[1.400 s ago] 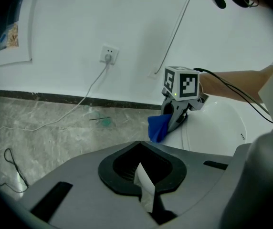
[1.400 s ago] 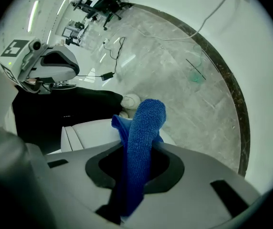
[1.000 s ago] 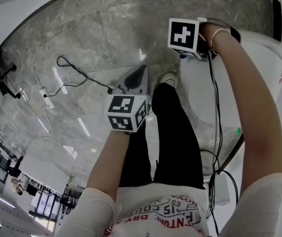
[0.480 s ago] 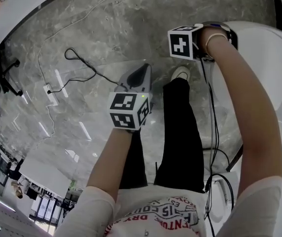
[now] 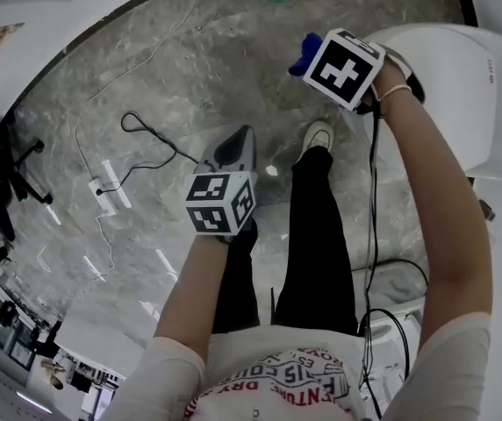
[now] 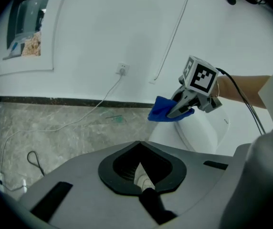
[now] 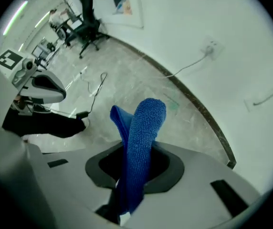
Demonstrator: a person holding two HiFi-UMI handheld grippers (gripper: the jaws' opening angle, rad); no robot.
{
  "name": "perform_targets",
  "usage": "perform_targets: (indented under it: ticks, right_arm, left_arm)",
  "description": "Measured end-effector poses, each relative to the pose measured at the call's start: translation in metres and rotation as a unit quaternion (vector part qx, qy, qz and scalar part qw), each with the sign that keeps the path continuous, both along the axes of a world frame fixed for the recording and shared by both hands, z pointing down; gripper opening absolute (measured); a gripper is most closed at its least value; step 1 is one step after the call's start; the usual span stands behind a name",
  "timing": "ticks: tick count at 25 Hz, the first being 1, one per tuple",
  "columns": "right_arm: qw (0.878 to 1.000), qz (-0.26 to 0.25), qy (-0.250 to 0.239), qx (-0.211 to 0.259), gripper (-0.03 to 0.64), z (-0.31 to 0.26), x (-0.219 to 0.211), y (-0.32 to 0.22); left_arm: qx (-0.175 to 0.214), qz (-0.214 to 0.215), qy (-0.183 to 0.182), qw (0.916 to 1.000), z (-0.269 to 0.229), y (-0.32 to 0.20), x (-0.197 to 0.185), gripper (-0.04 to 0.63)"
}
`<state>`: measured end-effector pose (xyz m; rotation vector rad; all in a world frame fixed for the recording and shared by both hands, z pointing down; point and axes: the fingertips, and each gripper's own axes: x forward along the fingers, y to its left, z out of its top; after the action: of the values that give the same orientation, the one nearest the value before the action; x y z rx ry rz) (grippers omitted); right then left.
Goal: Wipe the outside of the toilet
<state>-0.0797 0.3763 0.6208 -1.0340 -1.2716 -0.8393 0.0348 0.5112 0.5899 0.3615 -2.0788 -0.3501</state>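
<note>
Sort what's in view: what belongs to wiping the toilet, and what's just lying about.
For the job:
toilet
blue cloth, clamped in the right gripper

Lying about:
black cable and power strip on the floor
office chair
wall socket
left gripper, shut and empty, away from the toilet

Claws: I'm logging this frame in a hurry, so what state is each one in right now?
Left claw: closed, holding nothing.
Right claw: closed on the blue cloth.
</note>
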Motion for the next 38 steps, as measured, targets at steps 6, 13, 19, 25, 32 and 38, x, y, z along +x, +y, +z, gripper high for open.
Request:
perform_targets:
  ticks: [6, 13, 19, 25, 32, 38]
  right_arm:
    - [0.977, 0.17, -0.087, -0.095, 0.075, -0.092, -0.007, -0.061]
    - [0.899, 0.377, -0.142, -0.172, 0.075, -0.191, -0.009, -0.188]
    - [0.842, 0.466, -0.179, -0.204, 0.075, -0.251, -0.006, -0.293]
    - [0.751, 0.575, -0.251, -0.206, 0.075, -0.282, 0.009, -0.426]
    - [0.636, 0.68, -0.326, -0.162, 0.075, -0.283, 0.066, -0.579]
    - [0.58, 0.723, -0.361, -0.099, 0.077, -0.25, 0.113, -0.659]
  left_arm:
    - [0.011, 0.095, -0.061, 0.9935, -0.084, -0.07, -0.052, 0.006]
    - [0.015, 0.183, -0.116, 0.9762, -0.184, -0.206, -0.115, 0.006]
    - [0.023, 0.254, -0.147, 0.9558, -0.255, -0.339, -0.15, 0.006]
    - [0.03, 0.337, -0.162, 0.9268, -0.29, -0.462, -0.165, 0.006]
    - [0.058, 0.425, -0.167, 0.8874, -0.275, -0.584, -0.146, 0.006]
    - [0.055, 0.506, -0.155, 0.8469, -0.232, -0.645, -0.113, 0.006]
